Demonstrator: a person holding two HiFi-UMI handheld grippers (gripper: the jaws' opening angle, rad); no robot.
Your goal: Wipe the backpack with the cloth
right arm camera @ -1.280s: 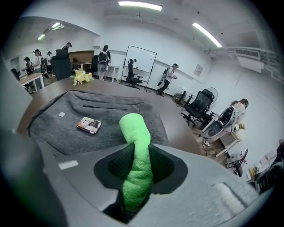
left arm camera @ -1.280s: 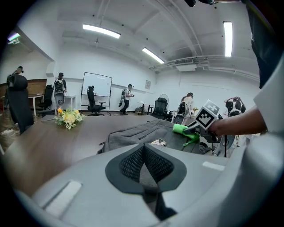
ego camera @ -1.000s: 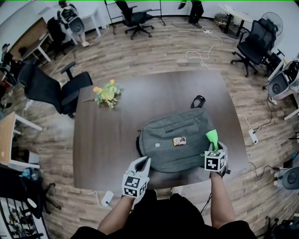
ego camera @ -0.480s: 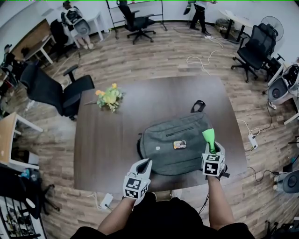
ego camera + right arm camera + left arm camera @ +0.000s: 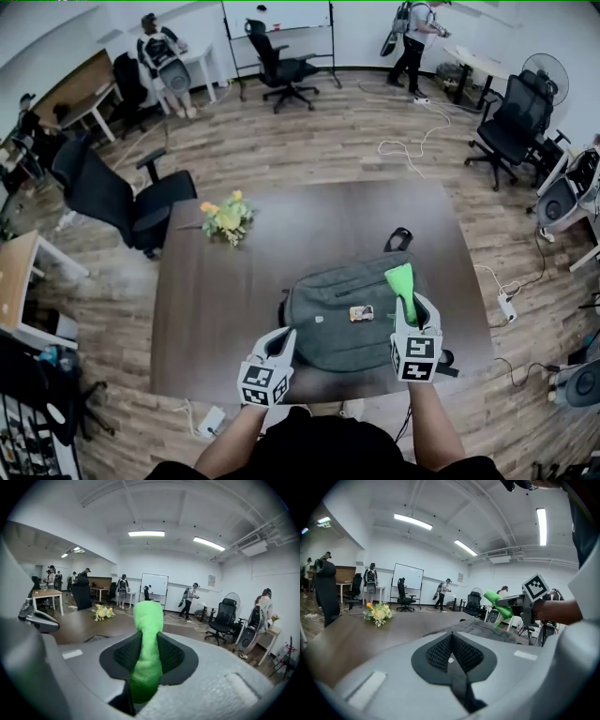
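A grey backpack (image 5: 352, 305) lies flat on the dark wooden table (image 5: 225, 281), near its front edge, with a small orange tag on top. My right gripper (image 5: 407, 305) is raised over the backpack's right side and is shut on a green cloth (image 5: 401, 281) that sticks up from its jaws; the cloth (image 5: 146, 653) fills the gap in the right gripper view. My left gripper (image 5: 279, 345) hovers at the backpack's front left corner, jaws closed together with nothing between them (image 5: 451, 656). The backpack (image 5: 487, 629) shows low in the left gripper view.
A bunch of yellow flowers (image 5: 225, 216) lies at the table's back left. Black office chairs (image 5: 122, 197) stand around the table, one close to its left corner. A cable (image 5: 403, 141) trails over the wooden floor behind. People stand by the far wall.
My right gripper has lifted with the green cloth and shifted slightly left over the backpack. The left gripper has barely moved. The head view has tilted up a little.
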